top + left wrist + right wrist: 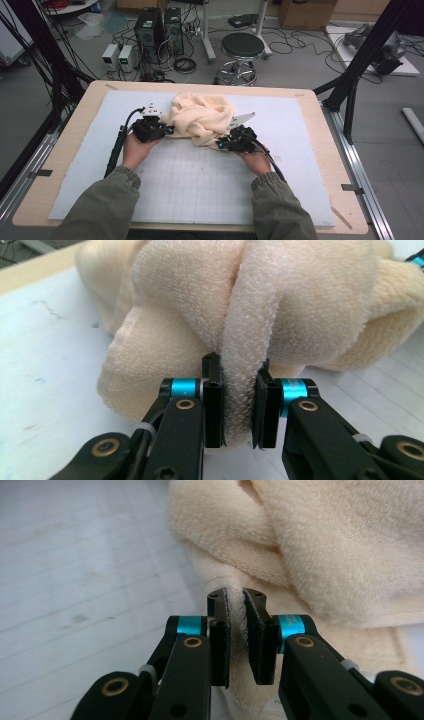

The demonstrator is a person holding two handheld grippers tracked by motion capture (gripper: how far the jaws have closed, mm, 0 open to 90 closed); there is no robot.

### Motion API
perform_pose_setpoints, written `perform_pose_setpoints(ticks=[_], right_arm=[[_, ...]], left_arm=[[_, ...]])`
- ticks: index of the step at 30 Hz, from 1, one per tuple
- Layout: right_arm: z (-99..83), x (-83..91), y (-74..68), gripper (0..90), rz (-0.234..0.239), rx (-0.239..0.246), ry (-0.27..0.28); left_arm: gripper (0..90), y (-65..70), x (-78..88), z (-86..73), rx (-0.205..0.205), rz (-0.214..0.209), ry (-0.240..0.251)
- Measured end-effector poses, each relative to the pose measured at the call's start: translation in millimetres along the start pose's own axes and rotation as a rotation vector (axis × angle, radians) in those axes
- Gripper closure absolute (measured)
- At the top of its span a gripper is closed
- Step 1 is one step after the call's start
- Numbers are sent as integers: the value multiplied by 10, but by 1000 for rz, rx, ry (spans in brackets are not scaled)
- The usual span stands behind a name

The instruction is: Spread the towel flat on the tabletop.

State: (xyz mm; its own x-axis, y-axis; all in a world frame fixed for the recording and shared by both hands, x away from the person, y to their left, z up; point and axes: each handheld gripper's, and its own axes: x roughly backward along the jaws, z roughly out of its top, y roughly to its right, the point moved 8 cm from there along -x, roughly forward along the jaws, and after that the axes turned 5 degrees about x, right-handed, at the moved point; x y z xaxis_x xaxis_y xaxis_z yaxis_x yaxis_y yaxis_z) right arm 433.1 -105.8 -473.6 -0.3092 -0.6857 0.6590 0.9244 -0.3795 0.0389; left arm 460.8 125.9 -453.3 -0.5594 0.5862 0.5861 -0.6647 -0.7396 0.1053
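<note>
- The table [60, 165] is a pale wooden top, and most of it lies under a white gridded mat [200, 185].
- A cream towel [202, 117] sits crumpled in a heap on the far half of that mat — bunched and folded over itself, nothing flat about it.
- The person leans in from the near side, olive sleeves [100, 210] reaching forward, one hand on each side of the heap.
- The left gripper [167, 131] meets the towel's left edge; in the left gripper view [239, 407] its two black jaws are clamped on a thick upright fold of the terry cloth, which bulges above the pads.
- The right gripper [223, 142] is at the towel's near right corner; in the right gripper view [236, 640] its jaws are pinched on a thin edge of the cloth — only a sliver shows between the pads.
- Each gripper trails a black cable [116, 150] back past the wrist.
</note>
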Motion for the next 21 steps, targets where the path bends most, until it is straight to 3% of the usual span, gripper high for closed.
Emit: perform_pose_setpoints(ticks=[2,3,5,8,9,10,13,15,16,17,21], right_arm=[[34,50,-31,818,1,12,9],[114,175,-98,819,0,42,31],[155,245,-150,819,3,54,41],[236,463,-307,820,2,102,69],[234,597,-440,820,10,118,81],[234,597,-440,820,10,118,81],[182,752,-668,819,24,141,63],[151,808,-811,820,40,153,82],[54,824,-955,820,60,155,70],[54,824,-955,820,60,155,70],[-196,800,-1206,820,116,114,72]], left_arm=[[786,32,147,43,-12,-5,9],[786,81,307,84,-44,-4,23],[787,113,389,99,-55,-5,30],[787,228,646,99,-98,-13,36],[787,258,704,80,-114,-11,31],[787,304,775,46,-131,-15,28],[788,443,943,-127,-158,-28,10],[788,538,1032,-269,-177,-36,0],[787,581,1069,-338,-179,-38,-1],[787,626,1104,-405,-174,-47,0],[786,762,1207,-671,-166,-76,-13]])
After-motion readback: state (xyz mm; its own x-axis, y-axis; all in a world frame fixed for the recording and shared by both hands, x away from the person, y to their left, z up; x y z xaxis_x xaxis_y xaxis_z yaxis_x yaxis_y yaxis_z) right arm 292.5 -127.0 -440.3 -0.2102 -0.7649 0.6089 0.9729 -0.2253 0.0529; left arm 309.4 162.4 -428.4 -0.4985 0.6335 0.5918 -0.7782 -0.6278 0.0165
